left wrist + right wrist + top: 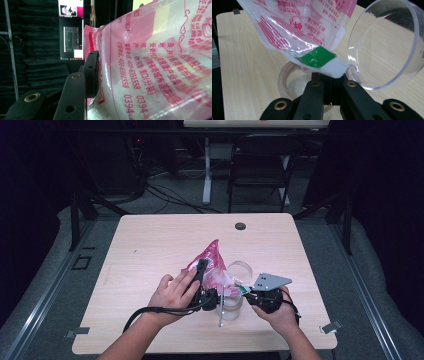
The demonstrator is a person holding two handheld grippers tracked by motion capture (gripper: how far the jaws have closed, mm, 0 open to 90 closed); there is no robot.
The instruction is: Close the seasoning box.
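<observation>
The green-and-white corner of the pink bag [319,58] is pinched by the closed right gripper [329,77] above the clear jar [231,304], while the bag's body is clamped by the part-open left gripper [201,270].

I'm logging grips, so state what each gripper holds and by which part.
Left gripper is shut on the pink bag, gripping its side. Right gripper is shut on the same bag's white corner beside the green patch.

Dim, dark surroundings; glare on close, blurred plastic
</observation>
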